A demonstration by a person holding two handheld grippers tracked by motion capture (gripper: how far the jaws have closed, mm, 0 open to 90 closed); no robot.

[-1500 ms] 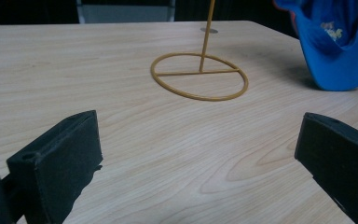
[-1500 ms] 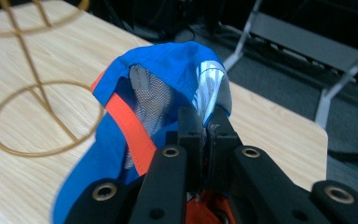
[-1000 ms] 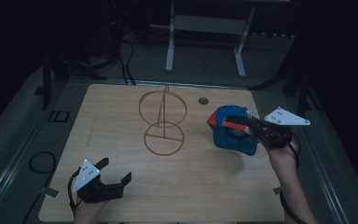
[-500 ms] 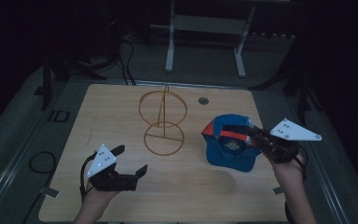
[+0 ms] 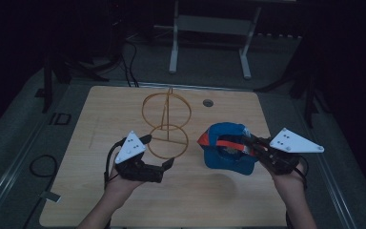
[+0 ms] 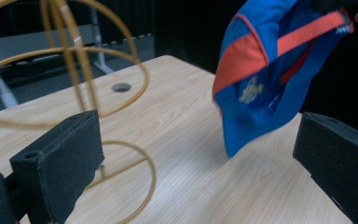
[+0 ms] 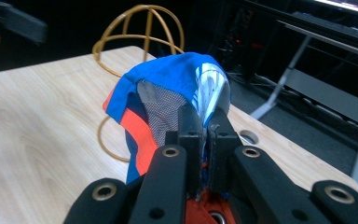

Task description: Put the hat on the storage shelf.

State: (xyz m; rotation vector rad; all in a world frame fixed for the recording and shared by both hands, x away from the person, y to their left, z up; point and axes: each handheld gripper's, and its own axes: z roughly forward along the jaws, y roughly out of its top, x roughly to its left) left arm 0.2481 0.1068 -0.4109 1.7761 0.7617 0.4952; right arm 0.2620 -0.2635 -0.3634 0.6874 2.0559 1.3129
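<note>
My right tongs (image 5: 248,145) are clamped on the blue cap (image 5: 226,152), held above the surface (image 5: 219,200) right of the wire stand (image 5: 167,125); my left tongs (image 5: 157,152) gape wide, empty; next, probably, seat cap over stand.

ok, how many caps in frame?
1. A blue and orange cap at the table's right side, pinched by the right tool, right of the wire stand. No other is visible.
</note>
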